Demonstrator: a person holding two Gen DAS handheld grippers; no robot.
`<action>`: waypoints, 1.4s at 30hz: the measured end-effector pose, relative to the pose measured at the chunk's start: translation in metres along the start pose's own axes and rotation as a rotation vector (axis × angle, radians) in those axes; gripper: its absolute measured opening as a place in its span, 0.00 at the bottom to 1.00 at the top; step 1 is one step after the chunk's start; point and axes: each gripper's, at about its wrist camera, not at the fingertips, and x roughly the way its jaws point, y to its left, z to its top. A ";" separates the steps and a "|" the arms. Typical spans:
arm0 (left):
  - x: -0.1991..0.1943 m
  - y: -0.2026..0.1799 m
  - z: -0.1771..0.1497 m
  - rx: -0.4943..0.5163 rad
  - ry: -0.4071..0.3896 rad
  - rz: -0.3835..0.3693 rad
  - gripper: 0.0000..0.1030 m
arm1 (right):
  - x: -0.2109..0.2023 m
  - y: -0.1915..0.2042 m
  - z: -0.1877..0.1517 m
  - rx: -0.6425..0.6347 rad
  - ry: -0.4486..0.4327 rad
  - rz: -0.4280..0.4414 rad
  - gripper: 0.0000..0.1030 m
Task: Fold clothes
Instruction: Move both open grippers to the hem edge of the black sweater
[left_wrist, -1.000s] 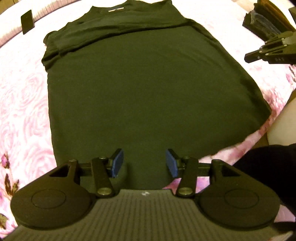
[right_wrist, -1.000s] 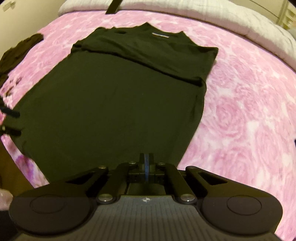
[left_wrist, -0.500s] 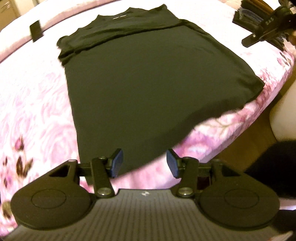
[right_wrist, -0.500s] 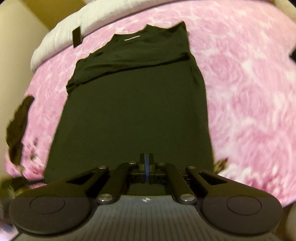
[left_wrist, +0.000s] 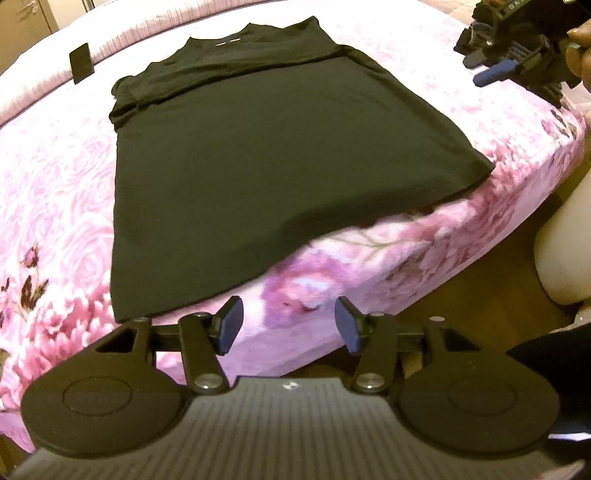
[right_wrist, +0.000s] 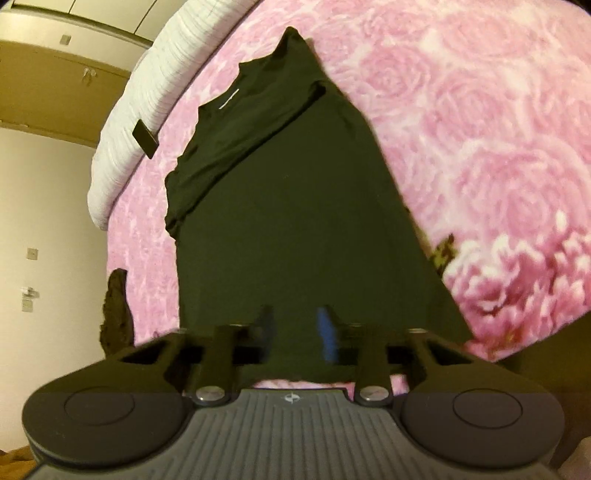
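Black cotton T-shirt (left_wrist: 266, 155) flat on the pink rose-patterned bedspread (left_wrist: 55, 192), sleeves folded in, body fold remaining; left gripper (left_wrist: 287, 325) half-spread and empty, right gripper (right_wrist: 295, 328) opening, nothing held.

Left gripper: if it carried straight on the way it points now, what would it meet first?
Most likely the pink floral bedspread at the bed's near edge, just short of the black T-shirt hem. The left gripper is open and holds nothing. Depth is hard to judge here.

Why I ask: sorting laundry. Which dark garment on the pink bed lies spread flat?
The large black T-shirt; the other dark garment sits heaped at the bed's edge.
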 end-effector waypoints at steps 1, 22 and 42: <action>-0.001 -0.003 -0.001 0.000 -0.001 -0.001 0.48 | -0.003 -0.004 0.000 0.034 0.001 0.025 0.24; -0.006 0.060 -0.032 0.001 -0.031 -0.011 0.48 | 0.020 0.014 -0.010 0.442 -0.060 0.667 0.88; 0.007 0.066 -0.039 0.161 -0.056 0.005 0.48 | 0.034 0.087 -0.016 -0.017 -0.009 0.464 0.08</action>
